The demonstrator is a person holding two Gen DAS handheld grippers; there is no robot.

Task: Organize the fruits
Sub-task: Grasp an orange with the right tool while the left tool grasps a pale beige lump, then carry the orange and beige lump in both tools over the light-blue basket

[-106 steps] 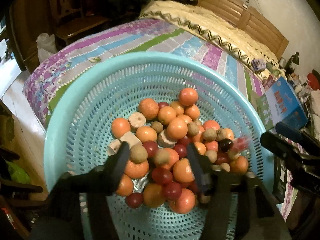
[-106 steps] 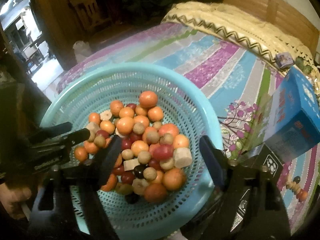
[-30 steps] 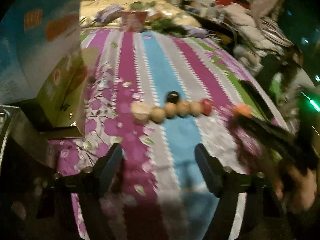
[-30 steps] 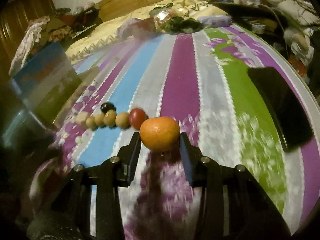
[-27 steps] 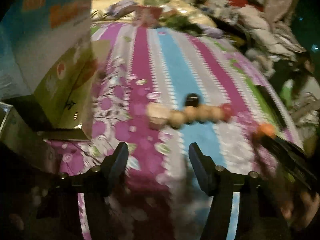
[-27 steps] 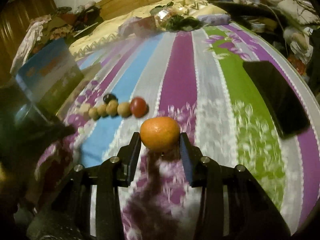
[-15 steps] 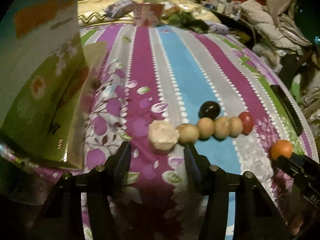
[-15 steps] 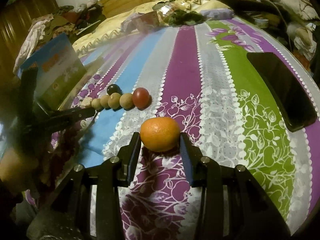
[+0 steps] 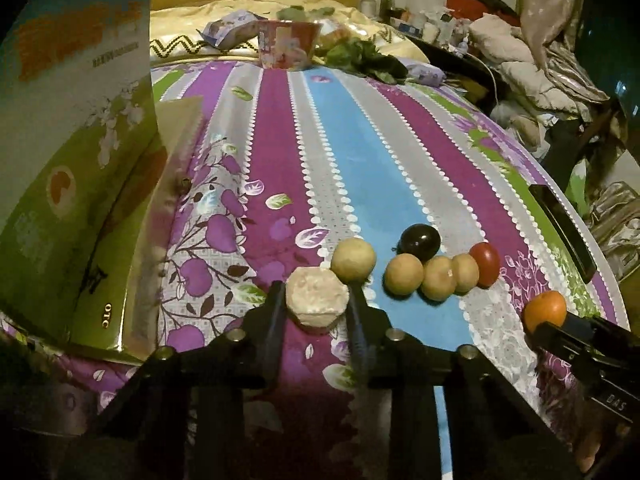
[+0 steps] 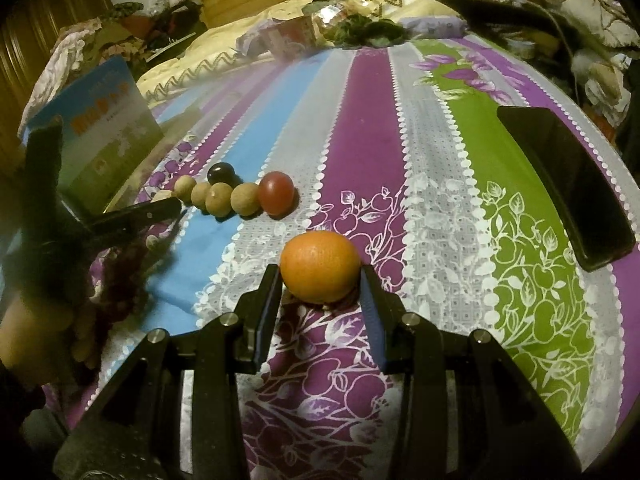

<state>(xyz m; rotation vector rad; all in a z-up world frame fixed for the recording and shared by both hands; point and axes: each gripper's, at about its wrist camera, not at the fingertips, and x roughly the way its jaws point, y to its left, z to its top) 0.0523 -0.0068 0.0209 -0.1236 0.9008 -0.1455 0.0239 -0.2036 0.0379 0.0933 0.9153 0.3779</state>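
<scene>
Left wrist view: left tool (image 9: 316,300) is clamped on a pale faceted chunk (image 9: 317,300), one finger on each side, low over the striped bedspread (image 9: 280,152). A tan round fruit (image 9: 353,260) sits just behind the chunk, touching or nearly touching it. To its right, across a small gap, a row of three tan fruits (image 9: 434,276) ends in a red fruit (image 9: 485,258). A dark, near-black fruit (image 9: 421,241) lies just behind that row. Far right: the right tool (image 9: 548,326) comes in from the edge, with an orange (image 9: 545,310) at its tip. An open blue-and-green box (image 9: 76,152) stands at left on the bed. A black flat slab (image 9: 562,228) lies near the right edge of the bedspread. A red bowl (image 9: 289,44) and green leaves (image 9: 360,58) sit at the far end.

Right wrist view: right tool (image 10: 321,276) brackets the orange (image 10: 320,266). The left finger touches it; at the right finger a sliver of gap may show, so I cannot tell whether it's gripping or released. The orange is right down at the bedspread (image 10: 440,160), on a grey stripe, apart from the fruit row and nearer the camera. The red fruit (image 10: 276,193) ends the row, with tan fruits (image 10: 219,199) running left and the dark fruit (image 10: 221,173) behind. The left tool (image 10: 160,210) reaches in at the row's left end; its tips are blurred. The box (image 10: 100,128) is at left, the black slab (image 10: 564,180) at right.
</scene>
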